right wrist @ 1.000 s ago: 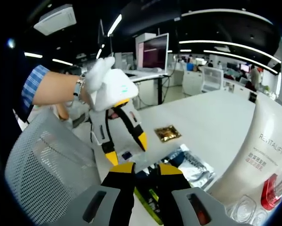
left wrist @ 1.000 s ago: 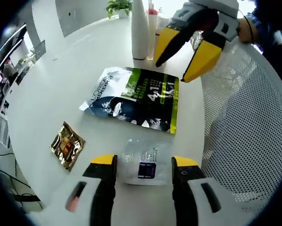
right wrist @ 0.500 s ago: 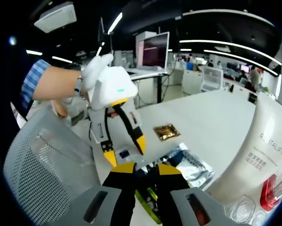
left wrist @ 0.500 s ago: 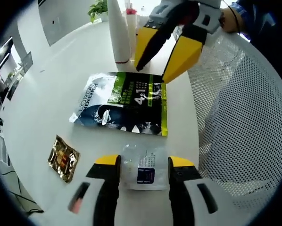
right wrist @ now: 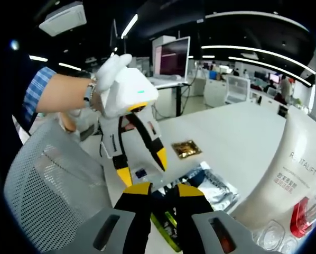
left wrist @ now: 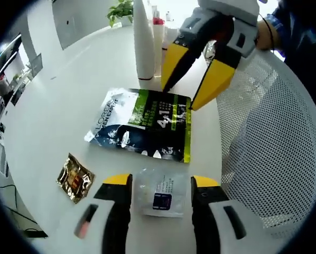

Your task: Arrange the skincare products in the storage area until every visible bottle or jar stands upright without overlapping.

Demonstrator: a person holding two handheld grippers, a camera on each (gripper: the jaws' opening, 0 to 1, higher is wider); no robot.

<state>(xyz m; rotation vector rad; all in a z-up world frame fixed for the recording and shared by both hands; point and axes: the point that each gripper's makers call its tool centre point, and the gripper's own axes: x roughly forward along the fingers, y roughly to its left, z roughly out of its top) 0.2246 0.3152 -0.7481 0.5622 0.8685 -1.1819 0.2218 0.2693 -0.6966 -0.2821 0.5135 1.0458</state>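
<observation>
With its jaws spread around the small clear sachet [left wrist: 161, 191], which lay flat at the table [left wrist: 57, 100] edge at 6 o'clock, the left gripper [left wrist: 160, 186] needed a low, square pinch, while the right gripper [left wrist: 192, 83], open, had drifted slightly above the green pouch [left wrist: 147, 123] since earlier.

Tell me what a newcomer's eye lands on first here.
The green and black pouch lying flat mid-table, with the right claw hovering open over its far edge. Beyond it stands a tall white bottle. Nearer, a small clear packet lies between the left claw's open jaws, a gold sachet beside it.
</observation>
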